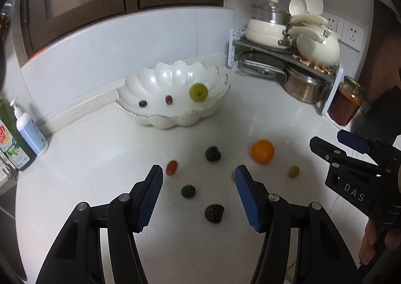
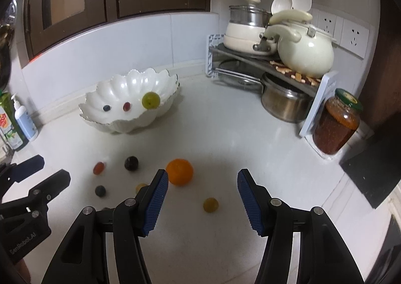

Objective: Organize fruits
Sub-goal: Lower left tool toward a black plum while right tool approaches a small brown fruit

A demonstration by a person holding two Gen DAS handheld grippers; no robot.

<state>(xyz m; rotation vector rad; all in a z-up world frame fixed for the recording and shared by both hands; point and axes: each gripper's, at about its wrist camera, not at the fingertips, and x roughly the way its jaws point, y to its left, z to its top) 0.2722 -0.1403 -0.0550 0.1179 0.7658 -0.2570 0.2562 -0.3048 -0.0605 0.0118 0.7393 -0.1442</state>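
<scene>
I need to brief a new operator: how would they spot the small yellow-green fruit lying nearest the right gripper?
Start at the white scalloped bowl by the back wall, then come forward across the white countertop to the round orange fruit. The small yellow-green fruit lies alone just in front and right of it, nearest the right gripper; its neighbours are dark or red.

Both wrist views look down from close over the white countertop (image 1: 100, 148) toward the scalloped white bowl (image 1: 173, 118) (image 2: 125, 126), left view slightly leftward.
</scene>
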